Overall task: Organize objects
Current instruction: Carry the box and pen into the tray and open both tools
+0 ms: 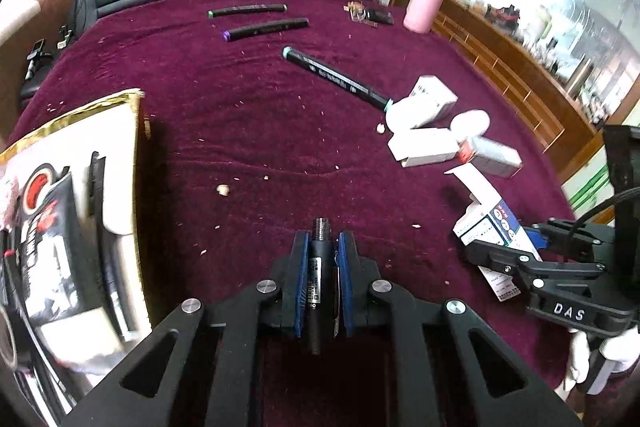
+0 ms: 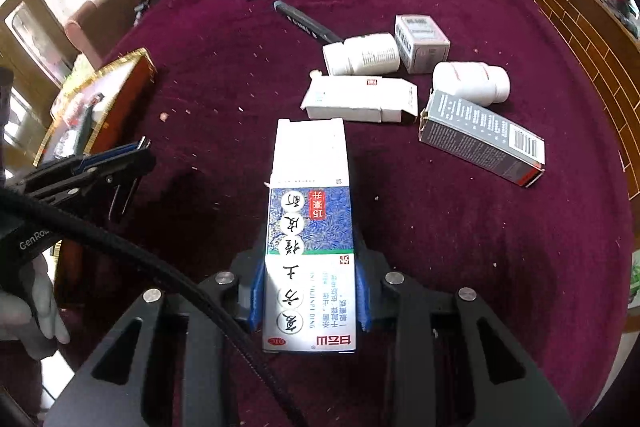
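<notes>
Left gripper clamps a pen; right gripper clamps a box. Carry the pen level to the tray left of it.

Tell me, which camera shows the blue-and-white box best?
The right wrist view: the box fills the centre, its printed face fully readable, held in the right gripper. The left wrist view catches only a corner of it at the right edge, partly behind that gripper.
</notes>
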{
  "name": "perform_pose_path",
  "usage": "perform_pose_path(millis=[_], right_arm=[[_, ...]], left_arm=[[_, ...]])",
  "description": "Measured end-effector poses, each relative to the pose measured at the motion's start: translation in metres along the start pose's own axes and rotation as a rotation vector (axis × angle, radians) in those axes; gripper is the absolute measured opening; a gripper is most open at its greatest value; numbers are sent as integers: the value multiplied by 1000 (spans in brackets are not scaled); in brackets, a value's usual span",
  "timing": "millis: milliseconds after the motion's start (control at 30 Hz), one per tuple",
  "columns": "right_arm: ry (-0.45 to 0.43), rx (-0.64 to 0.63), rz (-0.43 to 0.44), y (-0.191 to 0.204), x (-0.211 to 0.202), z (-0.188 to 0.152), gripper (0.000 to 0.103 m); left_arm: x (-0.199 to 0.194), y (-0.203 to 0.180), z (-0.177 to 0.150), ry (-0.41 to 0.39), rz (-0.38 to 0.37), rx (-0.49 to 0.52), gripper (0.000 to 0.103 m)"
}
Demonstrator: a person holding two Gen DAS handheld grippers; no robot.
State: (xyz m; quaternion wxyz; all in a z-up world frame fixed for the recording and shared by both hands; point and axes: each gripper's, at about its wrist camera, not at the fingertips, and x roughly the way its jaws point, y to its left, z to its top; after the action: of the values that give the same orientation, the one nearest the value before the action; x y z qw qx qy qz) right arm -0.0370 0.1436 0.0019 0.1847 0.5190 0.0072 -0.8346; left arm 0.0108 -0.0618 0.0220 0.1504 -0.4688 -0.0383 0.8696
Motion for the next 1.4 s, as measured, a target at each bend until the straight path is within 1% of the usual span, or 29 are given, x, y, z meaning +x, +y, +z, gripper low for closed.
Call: perform_pose_path(millis=[67,167,267,367,500,600,667,733,800,900,1100,1233,1300,1400], right_arm=[[-18,0,27,5,-11,1,32],[-36,-10,75,20,-23,5,32],[-45,-33,146,45,-33,13,32],[-39,-49,230,71,-36,21,32],[-9,-59,352,114,-30,39,32],[8,-82,376,146,-19,49,32],[37,-83,400,166,-5,53,33],[61,-84,404,183,10,59,33],[82,-86,390,199,25,65,33],[97,-88,358,210,42,70,33],[135,-74,329,217,64,81,33],[164,-84,323,223,73,78,33],[173,-90,319,225,75,75,33],[184,-95,321,229,78,71,33]], left_arm=[[-15,6,-3,-27,-26,-18,11],[-39,21,-6,-65,-40,-53,11],[-63,43,-11,-99,-46,-100,11],[-89,68,-15,-142,-14,-138,11],[-112,116,-25,-176,72,-205,11],[-116,150,-33,-169,128,-246,11],[-117,168,-36,-159,159,-259,11],[-114,183,-39,-155,177,-271,12],[-110,197,-40,-150,189,-287,12],[-101,213,-43,-130,189,-305,12],[-86,235,-42,-111,179,-326,12],[-79,246,-37,-107,162,-335,12],[-76,249,-37,-97,138,-352,12],[-76,251,-36,-112,135,-356,12]])
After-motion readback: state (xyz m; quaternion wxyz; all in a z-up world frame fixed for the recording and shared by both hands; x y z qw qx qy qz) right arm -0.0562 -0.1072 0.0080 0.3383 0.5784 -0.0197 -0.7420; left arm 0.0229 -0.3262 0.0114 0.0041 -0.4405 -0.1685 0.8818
